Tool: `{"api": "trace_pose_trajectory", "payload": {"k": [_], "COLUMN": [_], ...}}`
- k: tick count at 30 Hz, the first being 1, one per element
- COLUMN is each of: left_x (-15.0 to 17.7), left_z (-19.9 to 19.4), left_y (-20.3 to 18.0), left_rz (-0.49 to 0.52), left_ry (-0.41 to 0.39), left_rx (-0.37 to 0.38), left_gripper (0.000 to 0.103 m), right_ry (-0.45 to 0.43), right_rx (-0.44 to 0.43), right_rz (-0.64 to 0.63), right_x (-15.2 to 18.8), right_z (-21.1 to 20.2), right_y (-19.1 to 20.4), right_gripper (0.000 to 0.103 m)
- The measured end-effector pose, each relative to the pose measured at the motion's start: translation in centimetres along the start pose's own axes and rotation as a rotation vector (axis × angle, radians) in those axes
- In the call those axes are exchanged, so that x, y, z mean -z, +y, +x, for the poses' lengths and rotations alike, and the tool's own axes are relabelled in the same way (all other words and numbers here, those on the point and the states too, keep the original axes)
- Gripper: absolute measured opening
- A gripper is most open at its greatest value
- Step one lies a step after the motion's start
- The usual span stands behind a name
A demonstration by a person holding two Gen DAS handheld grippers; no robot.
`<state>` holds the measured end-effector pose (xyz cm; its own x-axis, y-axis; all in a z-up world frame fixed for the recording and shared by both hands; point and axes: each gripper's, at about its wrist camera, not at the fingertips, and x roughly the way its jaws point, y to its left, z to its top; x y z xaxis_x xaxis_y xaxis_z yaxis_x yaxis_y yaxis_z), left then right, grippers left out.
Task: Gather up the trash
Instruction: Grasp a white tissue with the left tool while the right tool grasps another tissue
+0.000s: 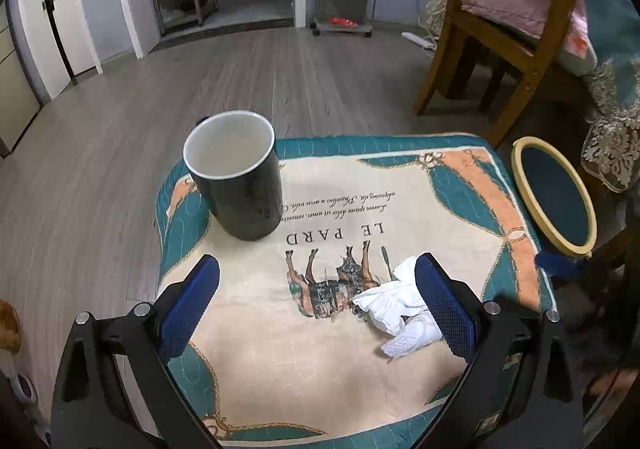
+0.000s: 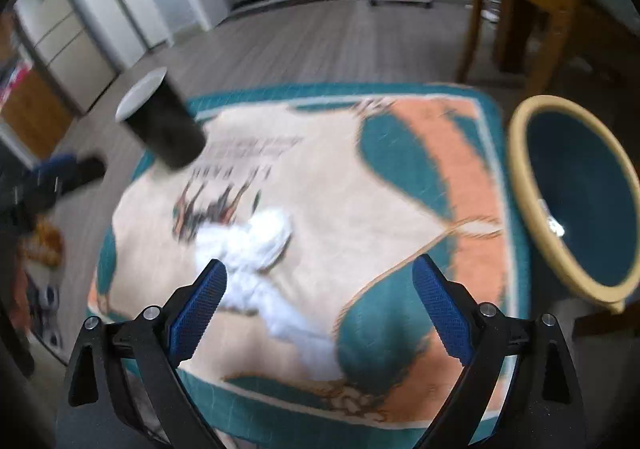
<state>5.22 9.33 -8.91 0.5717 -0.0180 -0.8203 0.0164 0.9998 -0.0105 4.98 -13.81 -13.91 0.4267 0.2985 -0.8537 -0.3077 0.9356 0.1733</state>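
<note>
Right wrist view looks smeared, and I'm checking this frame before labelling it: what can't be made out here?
- Crumpled tissue: motion blur in the right wrist view hides its outline and folds.
- Printed cloth: lettering unreadable there, blurred.
- Bin: a small bright item inside, too blurred to identify; the frame edge cuts its right side.
- Left wrist view: the left gripper finger covers the tissue's right edge.
- Mug: bottom of its inside not visible.

Printed cloth (image 1: 280,361) carries mug (image 1: 236,177), crumpled tissue (image 1: 396,309).
</note>
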Motion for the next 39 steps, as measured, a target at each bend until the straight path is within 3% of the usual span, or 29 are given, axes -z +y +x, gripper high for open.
{"api": "trace_pose_trajectory", "payload": {"k": [4, 8, 11, 13, 14, 15, 16, 24, 30, 35, 39], "left_x": [0.2, 0.2, 0.2, 0.2, 0.2, 0.2, 0.1, 0.0, 0.3, 0.9, 1.8], "left_z": [1.0, 1.5, 1.7, 1.8, 1.9, 2.1, 2.2, 2.8, 4.5, 6.7, 8.3], "left_y": [-0.3, -0.3, -0.6, -0.9, -1.0, -1.2, -1.3, -2.6, -4.8, -7.3, -9.9], "left_rz": [0.003, -0.001, 0.008, 0.021, 0.028, 0.031, 0.034, 0.064, 0.121, 0.201, 0.264], "left_ry": [0.027, 0.039, 0.04, 0.042, 0.044, 0.045, 0.045, 0.05, 0.084, 0.138, 0.175], "left_rx": [-0.004, 0.003, 0.005, 0.003, 0.0, -0.002, -0.003, 0.009, 0.032, 0.042, 0.079], "left_gripper": [0.096, 0.096, 0.096, 0.096, 0.096, 0.096, 0.096, 0.096, 0.096, 0.096, 0.096], "right_ry": [0.053, 0.121, 0.177, 0.212, 0.211, 0.216, 0.216, 0.088, -0.002, -0.052, -0.072], "right_rx": [0.002, -0.007, 0.006, 0.002, -0.003, -0.026, -0.046, -0.042, 0.075, 0.031, 0.057], "right_rz": [-0.109, -0.134, -0.124, -0.122, -0.114, -0.088, -0.051, 0.06, -0.02, 0.146, 0.152], "right_x": [1.4, 1.9, 2.3, 2.3, 2.2, 2.0, 1.7, -2.1, -5.2, -5.3, -5.7], "right_z": [1.9, 3.6, 4.7, 5.2, 5.2, 5.2, 4.9, -0.4, -6.0, -6.4, -6.2], "right_y": [2.2, 2.5, 2.1, 1.8, 1.6, 1.2, 0.7, -2.5, -5.7, -10.0, -11.3], "right_gripper": [0.091, 0.085, 0.059, 0.032, 0.027, 0.012, 0.009, 0.007, 0.007, 0.007, 0.007]}}
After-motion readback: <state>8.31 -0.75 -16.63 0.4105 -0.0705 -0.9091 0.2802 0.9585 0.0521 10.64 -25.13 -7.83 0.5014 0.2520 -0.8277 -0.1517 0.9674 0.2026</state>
